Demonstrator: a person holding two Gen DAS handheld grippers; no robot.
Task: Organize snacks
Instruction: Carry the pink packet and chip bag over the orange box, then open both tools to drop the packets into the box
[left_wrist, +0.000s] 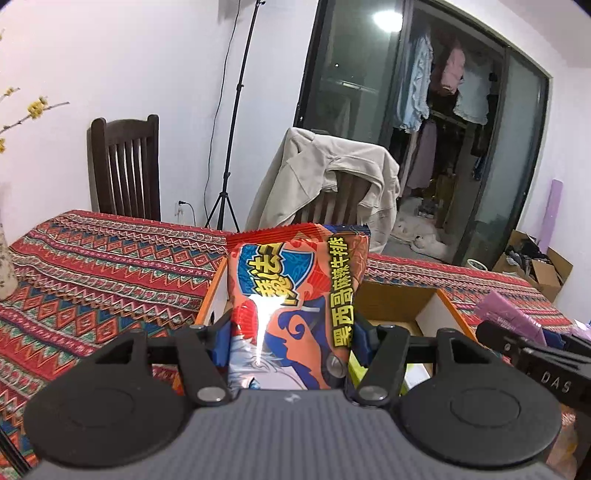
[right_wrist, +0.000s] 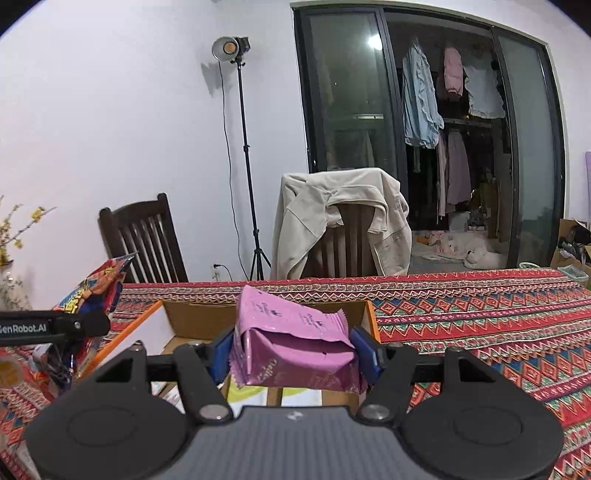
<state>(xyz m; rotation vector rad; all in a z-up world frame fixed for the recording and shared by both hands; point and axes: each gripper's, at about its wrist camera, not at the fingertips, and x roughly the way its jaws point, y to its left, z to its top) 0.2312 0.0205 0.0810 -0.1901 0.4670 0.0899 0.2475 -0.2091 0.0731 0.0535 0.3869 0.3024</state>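
My left gripper (left_wrist: 291, 341) is shut on a red and orange snack bag (left_wrist: 295, 291) with yellow lettering, held upright above an open cardboard box (left_wrist: 391, 302) with orange edges. My right gripper (right_wrist: 293, 354) is shut on a pink snack packet (right_wrist: 291, 343), its blue pads pressing both sides, also raised over the cardboard box (right_wrist: 203, 317). In the right wrist view the red and orange bag (right_wrist: 99, 291) and the left gripper's arm show at the left edge. The pink packet (left_wrist: 509, 314) and the right gripper's arm show at the right of the left wrist view.
A patterned red tablecloth (right_wrist: 480, 321) covers the table. Behind it stand a dark wooden chair (right_wrist: 147, 240), a chair draped with a beige jacket (right_wrist: 340, 218) and a light stand (right_wrist: 243, 147). A vase with yellow flowers (left_wrist: 5, 258) stands at the left. Packets lie inside the box.
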